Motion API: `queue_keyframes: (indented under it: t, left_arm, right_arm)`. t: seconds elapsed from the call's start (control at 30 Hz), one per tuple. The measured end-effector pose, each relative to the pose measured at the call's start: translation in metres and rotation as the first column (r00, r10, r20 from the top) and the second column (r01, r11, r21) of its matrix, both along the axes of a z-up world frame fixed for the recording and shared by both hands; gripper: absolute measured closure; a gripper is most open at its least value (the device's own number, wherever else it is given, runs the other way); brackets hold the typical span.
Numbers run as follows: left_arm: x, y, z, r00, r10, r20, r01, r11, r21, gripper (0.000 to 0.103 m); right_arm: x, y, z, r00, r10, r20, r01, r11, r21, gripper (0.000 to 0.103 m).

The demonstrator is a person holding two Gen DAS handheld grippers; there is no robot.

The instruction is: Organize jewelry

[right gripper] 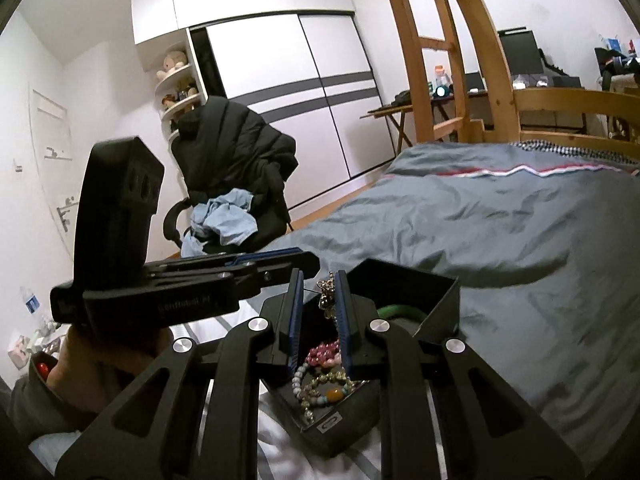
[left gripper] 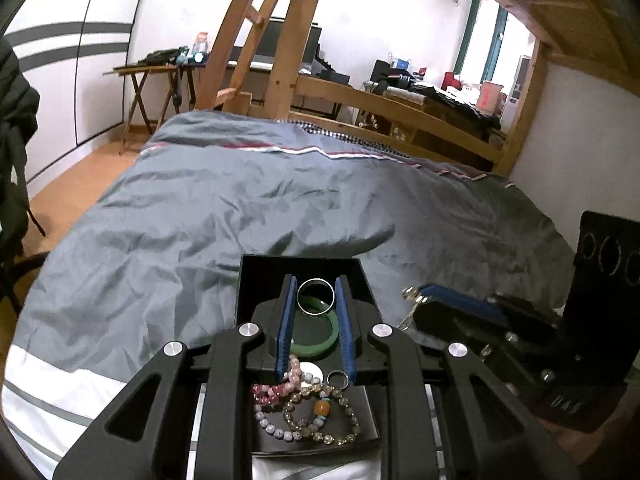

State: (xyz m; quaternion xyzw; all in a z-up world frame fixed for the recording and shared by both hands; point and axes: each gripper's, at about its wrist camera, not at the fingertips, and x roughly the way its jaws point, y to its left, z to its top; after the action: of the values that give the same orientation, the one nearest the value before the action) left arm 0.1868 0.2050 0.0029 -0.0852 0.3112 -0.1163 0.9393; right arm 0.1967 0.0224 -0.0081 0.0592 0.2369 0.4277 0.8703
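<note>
While the left gripper (left gripper: pixel 316 286) pinches a silver ring (left gripper: pixel 315 297) between its blue pads above the open black box (left gripper: pixel 248 276) on the grey bed cover (left gripper: pixel 200 208), the right gripper (right gripper: pixel 318 280) is clamped on a small gold-coloured beaded piece (right gripper: pixel 327 292). A green bangle (left gripper: pixel 320 344) lies in the box, and bead bracelets (left gripper: pixel 304 408) sit on the black tray (left gripper: pixel 368 428) beside it.

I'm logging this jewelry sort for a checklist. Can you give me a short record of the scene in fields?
surface: grey bed cover
left gripper: shut on a plain silver metal band, near the open black box
right gripper: shut on a gold-coloured beaded piece
box contents: green stone-like bangle
flat black tray: beaded bracelets in pink, pale and amber, plus a small silver ring
</note>
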Motion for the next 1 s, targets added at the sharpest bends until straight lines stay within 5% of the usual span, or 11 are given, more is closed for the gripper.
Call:
queue_keyframes:
  t: [0.33, 0.43, 0.57, 0.63, 0.7, 0.77, 0.9, 1.0]
  left_arm:
    - [0.006, 0.005, -0.009, 0.999, 0.011, -0.032, -0.012, 1.0, -0.011, 0.084]
    - [0.005, 0.006, -0.009, 0.999, 0.033, -0.026, -0.033, 0.999, -0.006, 0.062]
    - [0.004, 0.01, -0.008, 0.998, 0.054, -0.017, -0.054, 0.998, -0.018, 0.056]
    - [0.004, 0.012, -0.009, 0.998, 0.065, -0.016, -0.065, 0.998, -0.025, 0.045]
    - [0.003, 0.013, -0.008, 0.997, 0.079, -0.003, -0.079, 0.996, -0.032, 0.037]
    - [0.002, 0.015, -0.005, 0.996, 0.091, 0.012, -0.091, 0.995, -0.042, 0.028]
    - [-0.004, 0.016, 0.002, 0.992, 0.12, 0.041, -0.118, 0.991, -0.062, 0.019]
    - [-0.013, 0.015, 0.012, 0.987, 0.149, 0.058, -0.146, 0.988, -0.046, 0.012]
  right_arm:
    - [0.002, 0.011, -0.032, 0.998, 0.019, -0.067, -0.021, 0.999, -0.03, 0.086]
    - [0.002, 0.015, -0.037, 0.996, 0.026, -0.084, -0.029, 0.999, -0.042, 0.086]
    - [0.002, 0.018, -0.04, 0.995, 0.025, -0.093, -0.029, 0.998, -0.048, 0.084]
    - [0.001, 0.017, -0.041, 0.995, 0.01, -0.096, -0.015, 0.998, -0.054, 0.075]
    - [-0.001, 0.013, -0.04, 0.996, -0.013, -0.086, 0.009, 0.999, -0.049, 0.048]
    - [-0.003, 0.006, -0.035, 0.996, -0.052, -0.07, 0.05, 0.998, -0.029, 0.033]
    - [-0.009, 0.0, -0.022, 0.994, -0.105, -0.034, 0.104, 0.994, -0.023, 0.013]
    - [-0.018, -0.004, -0.007, 0.991, -0.134, 0.003, 0.134, 0.991, -0.005, 0.008]
